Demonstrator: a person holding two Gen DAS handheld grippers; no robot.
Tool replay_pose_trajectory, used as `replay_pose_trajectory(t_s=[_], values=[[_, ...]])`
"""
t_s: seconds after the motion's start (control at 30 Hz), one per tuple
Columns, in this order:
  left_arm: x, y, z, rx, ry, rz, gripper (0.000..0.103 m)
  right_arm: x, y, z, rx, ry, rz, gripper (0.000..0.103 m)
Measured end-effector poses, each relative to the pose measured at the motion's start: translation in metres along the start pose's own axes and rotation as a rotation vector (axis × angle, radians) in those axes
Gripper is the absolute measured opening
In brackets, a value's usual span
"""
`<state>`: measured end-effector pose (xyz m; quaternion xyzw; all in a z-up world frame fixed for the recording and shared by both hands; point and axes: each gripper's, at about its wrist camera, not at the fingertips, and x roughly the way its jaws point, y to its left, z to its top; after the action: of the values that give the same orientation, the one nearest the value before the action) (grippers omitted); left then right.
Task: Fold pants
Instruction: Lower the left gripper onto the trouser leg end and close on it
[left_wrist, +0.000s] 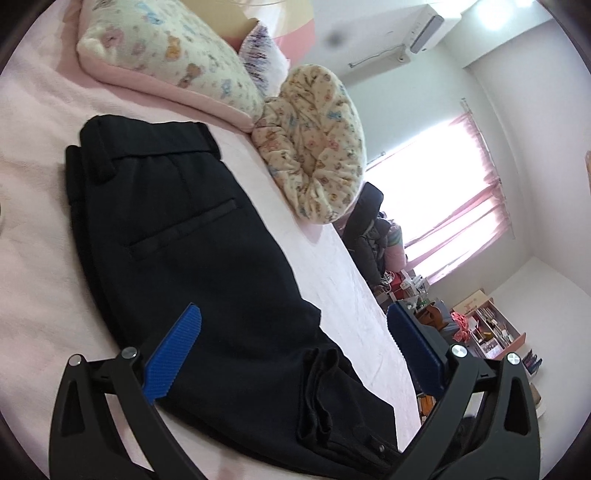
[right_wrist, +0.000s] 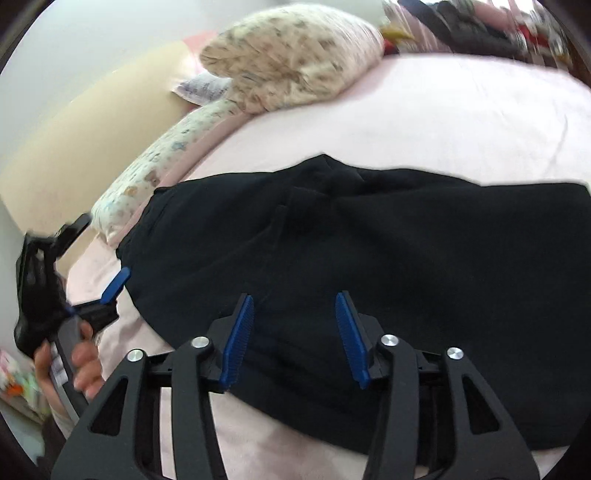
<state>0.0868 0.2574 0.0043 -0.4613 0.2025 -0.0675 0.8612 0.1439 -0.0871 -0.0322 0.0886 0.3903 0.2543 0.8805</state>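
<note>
Left wrist view: the left gripper (left_wrist: 293, 354) holds its blue pads wide apart, nothing pinched, just above the near end of the black pants (left_wrist: 192, 236), which lie flat on the pink bedsheet (left_wrist: 40, 236) with waistband and welt pocket farther off. Beyond them sit a printed pillow (left_wrist: 166, 55) and a rolled printed quilt (left_wrist: 317, 144), then a curtained window (left_wrist: 447, 195). In the right wrist view, the right gripper (right_wrist: 294, 336) hangs over the pants' near edge, jaws spread and empty; a hand (right_wrist: 79, 365) at the left grips the other tool's handle.
</note>
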Motion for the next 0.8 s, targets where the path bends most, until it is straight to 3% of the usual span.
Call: replay_pose_trajectory(t_s=[0.07, 0.13, 0.37, 0.5, 0.6, 0.7, 0.8], values=[[-0.001, 0.006, 0.004, -0.03, 0.009, -0.005, 0.101, 0.02, 0.003, -0.013, -0.064, 0.101, -0.058, 0.066], [-0.006, 0.013, 0.009, -0.075, 0.025, -0.021, 0.101, 0.013, 0.008, -0.017, -0.107, 0.066, -0.068, 0.066], [-0.044, 0.036, 0.03, -0.158, 0.034, -0.034, 0.101, -0.044, -0.001, -0.032, 0.009, -0.082, 0.169, 0.066], [-0.037, 0.047, 0.036, -0.219, 0.102, -0.008, 0.101, -0.056, -0.009, -0.048, 0.028, -0.075, 0.207, 0.07], [-0.025, 0.048, 0.032, -0.244, 0.162, 0.078, 0.101, -0.06, -0.008, -0.055, 0.019, -0.074, 0.171, 0.073], [-0.011, 0.046, 0.029, -0.221, 0.209, 0.182, 0.101, -0.065, -0.006, -0.067, -0.005, -0.082, 0.107, 0.074], [0.002, 0.044, 0.025, -0.183, 0.247, 0.268, 0.101, -0.067, -0.003, -0.076, -0.018, -0.081, 0.097, 0.074]])
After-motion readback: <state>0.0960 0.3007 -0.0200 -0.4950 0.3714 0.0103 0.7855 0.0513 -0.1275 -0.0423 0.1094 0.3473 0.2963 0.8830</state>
